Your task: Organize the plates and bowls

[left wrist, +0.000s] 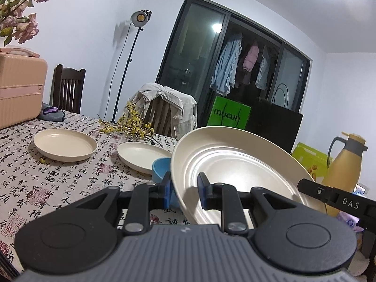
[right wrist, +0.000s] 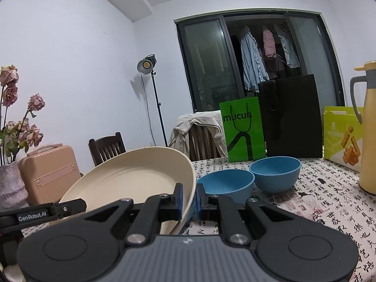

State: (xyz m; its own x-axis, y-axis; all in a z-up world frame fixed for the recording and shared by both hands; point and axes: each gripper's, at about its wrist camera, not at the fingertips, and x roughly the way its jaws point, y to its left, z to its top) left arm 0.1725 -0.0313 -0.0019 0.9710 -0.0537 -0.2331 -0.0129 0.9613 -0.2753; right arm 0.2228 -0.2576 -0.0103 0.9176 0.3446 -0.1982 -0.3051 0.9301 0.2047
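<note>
Left to right: two cream plates flat on the counter [left wrist: 70, 188] — far-left plate [left wrist: 65, 144], second plate [left wrist: 141, 156] just right of it, apart from each other. Past those, a blue bowl [left wrist: 161, 169] sits right behind my left gripper [left wrist: 184, 191].

Both grippers are on one large cream plate [left wrist: 235, 164], held tilted above the counter. Left gripper clamped on its near-left rim, one pad inside the well, one under the rim. Right gripper [right wrist: 188, 202] closed tight on the opposite rim, same thin-edge pinch.

From the right wrist view, two blue bowls stand on the counter beyond the plate: nearer bowl [right wrist: 226, 182] just beside the plate's edge, farther bowl [right wrist: 275, 172] touching or nearly touching it. Yellow thermos jug [right wrist: 367, 129] at far right.

Risks:
- Smooth glossy rim, small pad contact — if my two hands drift apart or twist unevenly, one grip peels off and the plate swings down.
- The plate's low edge is close to the nearer bowl; lowering it here could knock that bowl.
- Stacking onto the second plate needs levelling first, else it lands edge-on and slides.
</note>
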